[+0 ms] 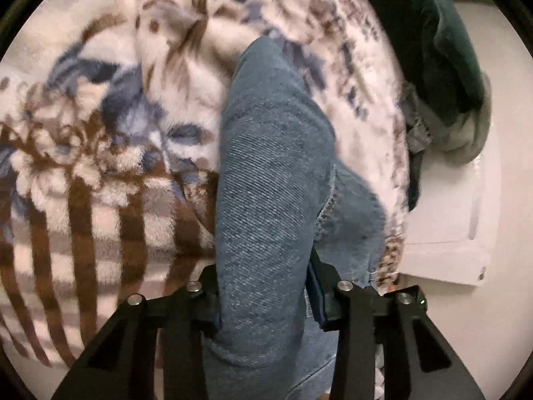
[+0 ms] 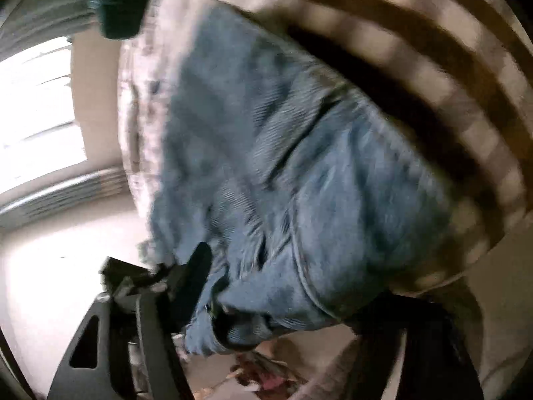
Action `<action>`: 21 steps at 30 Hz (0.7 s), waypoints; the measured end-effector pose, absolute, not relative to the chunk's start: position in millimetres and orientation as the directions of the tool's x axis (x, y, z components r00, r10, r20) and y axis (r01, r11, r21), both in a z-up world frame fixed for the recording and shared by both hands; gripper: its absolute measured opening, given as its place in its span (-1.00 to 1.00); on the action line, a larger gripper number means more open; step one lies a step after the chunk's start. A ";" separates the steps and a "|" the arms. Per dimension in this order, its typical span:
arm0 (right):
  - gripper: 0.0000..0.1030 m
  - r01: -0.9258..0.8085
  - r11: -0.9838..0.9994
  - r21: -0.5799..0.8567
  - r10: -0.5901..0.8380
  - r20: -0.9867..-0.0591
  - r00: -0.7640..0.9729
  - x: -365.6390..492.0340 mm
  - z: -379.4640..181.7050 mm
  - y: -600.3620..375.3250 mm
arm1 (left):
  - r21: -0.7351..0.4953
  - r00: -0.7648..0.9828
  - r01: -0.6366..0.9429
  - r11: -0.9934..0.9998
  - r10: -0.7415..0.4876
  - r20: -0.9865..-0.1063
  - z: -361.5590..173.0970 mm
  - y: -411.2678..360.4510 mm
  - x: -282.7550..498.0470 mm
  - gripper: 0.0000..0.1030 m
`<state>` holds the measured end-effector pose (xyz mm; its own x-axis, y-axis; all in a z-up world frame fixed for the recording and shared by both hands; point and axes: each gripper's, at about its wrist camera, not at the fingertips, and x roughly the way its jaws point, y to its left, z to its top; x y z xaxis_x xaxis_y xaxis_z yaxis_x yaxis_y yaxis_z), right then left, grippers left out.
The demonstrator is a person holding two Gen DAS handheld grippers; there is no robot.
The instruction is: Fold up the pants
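Observation:
Blue denim pants (image 1: 269, 180) lie on a fluffy blanket (image 1: 100, 153) with brown stripes and blue flowers. In the left wrist view my left gripper (image 1: 266, 293) is shut on a thick fold of the pants, which runs up between its black fingers (image 1: 319, 286). In the blurred right wrist view the pants (image 2: 299, 166) fill the middle, and my right gripper (image 2: 266, 300) is shut on a frayed hem end near the blanket's edge. Its right finger is mostly hidden by denim.
A dark green garment (image 1: 449, 50) lies at the blanket's far right edge, beside a white surface (image 1: 446, 220). In the right wrist view a bright window (image 2: 36, 106) and a wall heater (image 2: 63, 193) are at left, with clutter on the floor (image 2: 266, 376) below.

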<state>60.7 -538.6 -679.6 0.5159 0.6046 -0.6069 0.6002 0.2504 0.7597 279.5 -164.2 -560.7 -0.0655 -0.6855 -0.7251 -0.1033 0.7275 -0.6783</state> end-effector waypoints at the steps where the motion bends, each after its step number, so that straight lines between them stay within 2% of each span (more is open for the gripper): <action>1: 0.18 0.579 0.226 0.783 0.610 -0.577 0.543 62.7 -672.8 -536.0 | -0.702 -0.053 -0.123 0.701 -0.711 -0.701 -554.2 -160.8 281.6 -0.31; 3: 0.16 0.538 0.223 0.813 0.617 -0.545 0.567 78.3 -657.0 -529.4 | -0.748 -0.033 -0.157 0.644 -0.761 -0.648 -549.9 -153.8 286.3 -0.36; 4: 0.16 0.540 0.261 0.800 0.621 -0.567 0.540 88.6 -654.1 -525.0 | -0.764 -0.027 -0.174 0.621 -0.779 -0.627 -550.4 -151.6 289.5 -0.36; 5: 0.26 0.550 0.290 0.783 0.627 -0.590 0.509 97.6 -656.3 -522.5 | -0.771 -0.025 -0.187 0.609 -0.788 -0.616 -553.1 -149.8 292.8 -0.36; 7: 0.30 0.604 0.306 0.736 0.655 -0.623 0.428 108.9 -676.8 -515.2 | -0.761 -0.054 -0.183 0.622 -0.779 -0.624 -567.1 -153.2 297.6 -0.35; 10: 0.29 0.643 0.235 0.729 0.664 -0.603 0.441 106.8 -696.9 -515.1 | -0.729 -0.097 -0.206 0.652 -0.755 -0.648 -590.8 -158.7 299.1 -0.18; 13: 0.27 0.654 0.210 0.727 0.660 -0.598 0.454 98.0 -692.1 -518.7 | -0.716 -0.135 -0.180 0.675 -0.738 -0.661 -607.6 -167.1 297.7 0.01; 15: 0.26 0.662 0.252 0.706 0.640 -0.635 0.433 88.1 -684.7 -520.7 | -0.702 -0.151 -0.128 0.701 -0.713 -0.685 -609.0 -175.6 296.6 0.17; 21: 0.29 0.671 0.420 0.611 0.586 -0.747 0.314 83.7 -678.7 -523.9 | -0.671 -0.167 -0.047 0.740 -0.668 -0.725 -607.2 -195.1 294.3 0.30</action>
